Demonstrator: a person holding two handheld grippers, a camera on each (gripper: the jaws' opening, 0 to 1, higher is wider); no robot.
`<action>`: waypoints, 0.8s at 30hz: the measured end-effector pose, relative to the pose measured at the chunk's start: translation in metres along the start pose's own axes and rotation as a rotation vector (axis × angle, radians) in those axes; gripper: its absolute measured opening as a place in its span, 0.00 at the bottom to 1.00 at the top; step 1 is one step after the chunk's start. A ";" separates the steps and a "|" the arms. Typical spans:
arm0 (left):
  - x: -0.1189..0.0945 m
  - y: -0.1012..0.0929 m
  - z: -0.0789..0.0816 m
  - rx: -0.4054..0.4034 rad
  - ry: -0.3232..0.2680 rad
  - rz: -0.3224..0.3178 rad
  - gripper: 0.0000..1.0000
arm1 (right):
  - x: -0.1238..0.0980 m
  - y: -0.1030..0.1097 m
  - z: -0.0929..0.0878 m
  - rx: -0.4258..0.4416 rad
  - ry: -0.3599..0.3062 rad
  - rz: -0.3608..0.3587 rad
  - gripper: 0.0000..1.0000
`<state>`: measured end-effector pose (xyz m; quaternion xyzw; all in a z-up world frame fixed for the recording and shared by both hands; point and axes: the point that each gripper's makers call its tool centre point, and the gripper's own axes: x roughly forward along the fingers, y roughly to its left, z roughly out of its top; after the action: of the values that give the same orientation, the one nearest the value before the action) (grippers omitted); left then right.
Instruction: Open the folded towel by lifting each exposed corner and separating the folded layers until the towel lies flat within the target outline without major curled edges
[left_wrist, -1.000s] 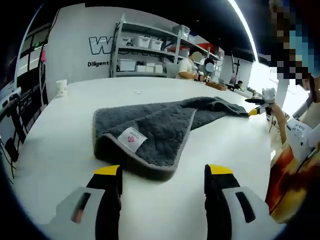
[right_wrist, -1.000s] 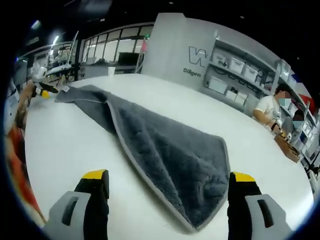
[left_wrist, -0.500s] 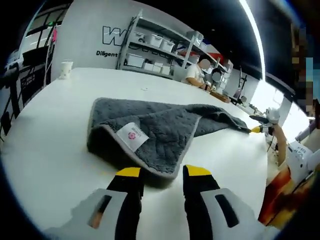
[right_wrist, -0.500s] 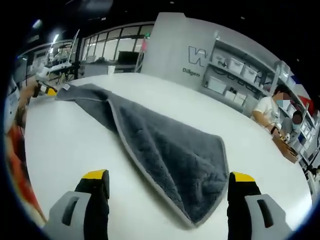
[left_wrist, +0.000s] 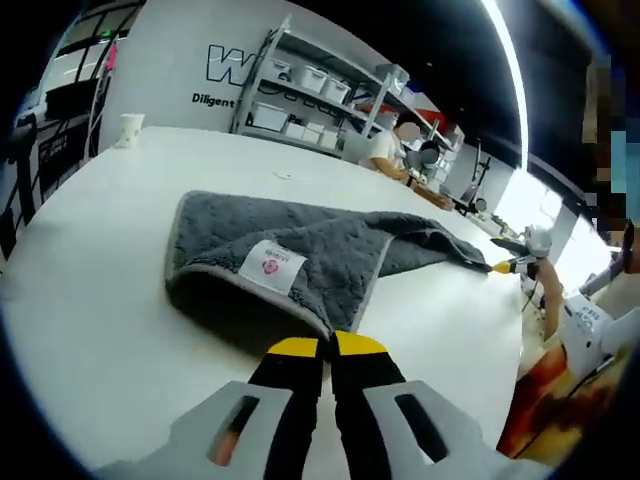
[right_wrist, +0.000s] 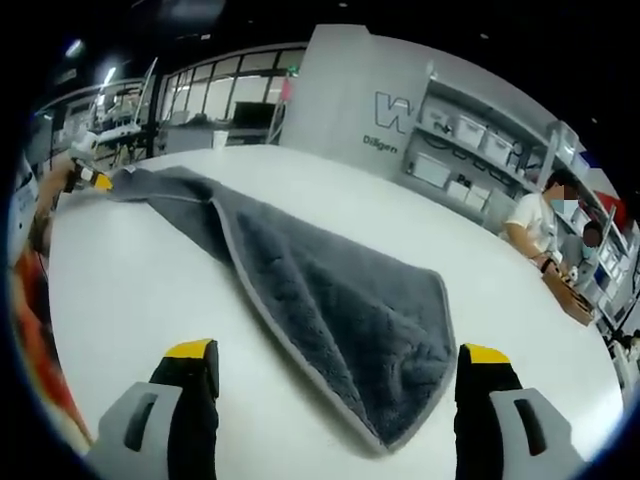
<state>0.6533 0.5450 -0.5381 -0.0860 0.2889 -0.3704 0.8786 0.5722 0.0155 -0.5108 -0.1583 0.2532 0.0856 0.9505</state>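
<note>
Grey towel (left_wrist: 300, 255) lies on the white table (left_wrist: 90, 300), partly folded: thick plush pile, lighter grey bound edge, white label with a red mark (left_wrist: 272, 266) on the top layer. In the left gripper view the near corner of the top layer is lifted off the table with shadow under it, and the left gripper (left_wrist: 328, 348) has its yellow-tipped jaws pressed together right at that corner; looks like a pinch on the hem. The far end tapers into a narrow strip toward the other gripper (left_wrist: 505, 264).

In the right gripper view the towel (right_wrist: 330, 310) runs diagonally from a wide, flat near end to a twisted narrow end at far left, where the left gripper (right_wrist: 92, 179) sits at its tip. One long edge is folded over. The right gripper (right_wrist: 335, 355) has its jaws spread wide, holding nothing, just short of the towel's near corner.

Background: shelving with bins (left_wrist: 300, 95), a paper cup (left_wrist: 130, 128) on the table, a seated person (right_wrist: 535, 225).
</note>
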 end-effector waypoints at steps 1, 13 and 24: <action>-0.001 0.000 0.000 -0.001 0.000 -0.001 0.02 | 0.000 0.000 0.000 -0.001 0.000 0.001 0.98; -0.018 0.008 0.004 0.020 -0.007 0.033 0.03 | 0.005 0.016 0.018 -0.073 -0.024 0.025 0.95; -0.017 0.009 0.005 0.042 -0.015 0.031 0.03 | 0.025 0.071 0.068 -0.237 -0.105 0.156 0.75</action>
<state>0.6523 0.5631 -0.5303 -0.0658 0.2759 -0.3619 0.8880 0.6071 0.1070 -0.4860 -0.2445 0.2026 0.1967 0.9276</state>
